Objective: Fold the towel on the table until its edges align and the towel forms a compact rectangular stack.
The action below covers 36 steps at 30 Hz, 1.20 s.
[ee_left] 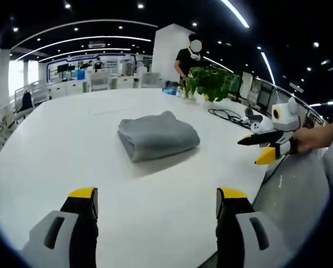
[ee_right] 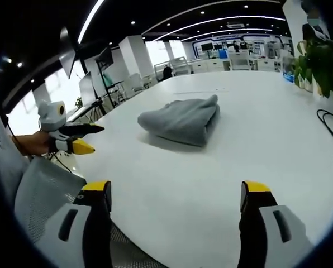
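**A:** From the left gripper view, the towel [ee_left: 158, 135] sits folded in a grey bundle on the white table [ee_left: 55, 156], well beyond the left gripper [ee_left: 157, 202], whose jaws stand wide apart, holding nothing. To the right of the towel, off the table's edge, the right gripper [ee_left: 264, 148] hangs in a hand [ee_left: 309, 139].

**B:** And the right gripper view?

**A:** Same bundle, the towel [ee_right: 182, 120] ahead of the right gripper [ee_right: 177, 196], jaws spread, empty. One corner pokes up at the towel's far end. The left gripper [ee_right: 80, 139] hovers left of the towel, past the table [ee_right: 267, 145] rim; I can't tell how its tips stand there.

**B:** So what's left?

**A:** I'd judge it nearly done. If anything, press that raised corner flat and square the edges gently, without dragging the stack.
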Motion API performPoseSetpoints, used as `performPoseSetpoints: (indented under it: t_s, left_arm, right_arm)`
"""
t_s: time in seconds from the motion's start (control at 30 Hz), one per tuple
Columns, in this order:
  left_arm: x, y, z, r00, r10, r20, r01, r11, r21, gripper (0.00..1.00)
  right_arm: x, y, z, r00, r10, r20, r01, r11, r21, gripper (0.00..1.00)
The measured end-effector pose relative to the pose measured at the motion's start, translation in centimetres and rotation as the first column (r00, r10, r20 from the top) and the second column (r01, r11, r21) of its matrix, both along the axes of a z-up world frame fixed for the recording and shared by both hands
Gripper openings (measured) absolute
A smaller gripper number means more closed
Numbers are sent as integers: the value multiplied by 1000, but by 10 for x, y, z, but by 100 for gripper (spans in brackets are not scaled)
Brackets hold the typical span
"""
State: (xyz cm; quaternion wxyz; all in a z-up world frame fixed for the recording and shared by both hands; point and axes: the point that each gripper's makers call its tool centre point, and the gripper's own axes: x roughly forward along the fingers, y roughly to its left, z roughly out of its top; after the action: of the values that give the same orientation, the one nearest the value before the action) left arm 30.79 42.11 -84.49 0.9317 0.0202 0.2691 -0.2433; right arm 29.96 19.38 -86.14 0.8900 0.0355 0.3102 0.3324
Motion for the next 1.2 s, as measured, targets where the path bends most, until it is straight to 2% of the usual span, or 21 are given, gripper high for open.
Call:
performPoseSetpoints:
  t_s: [0.1, 0.27, 0.57, 0.8, 1.2]
  left_arm:
    - [1, 5, -1, 1000, 17, 3, -17, 1000, 21, 92]
    - [3, 9, 2, 999, 38, 20, -38, 999, 11, 98]
    - [3, 8, 1, 999, 29, 23, -30, 999, 22, 99]
    - [5, 12, 8, 997, 62, 48, -62, 998, 4, 99]
    - [5, 16, 7, 995, 90, 33, -90, 996, -1, 99]
  right_arm:
    - [-1, 2, 1, 1000, 3, 1, -3, 1000, 2, 99]
    - [-1, 3, 1, 1000, 10, 0, -10, 1000, 7, 99]
    - [-2, 6, 2, 1000, 20, 5, -20, 1000, 16, 99]
    - [-2, 5, 3, 1000, 16, 4, -16, 999, 31, 99]
    - [-8, 6, -2, 999, 23, -29, -22, 999, 37, 98]
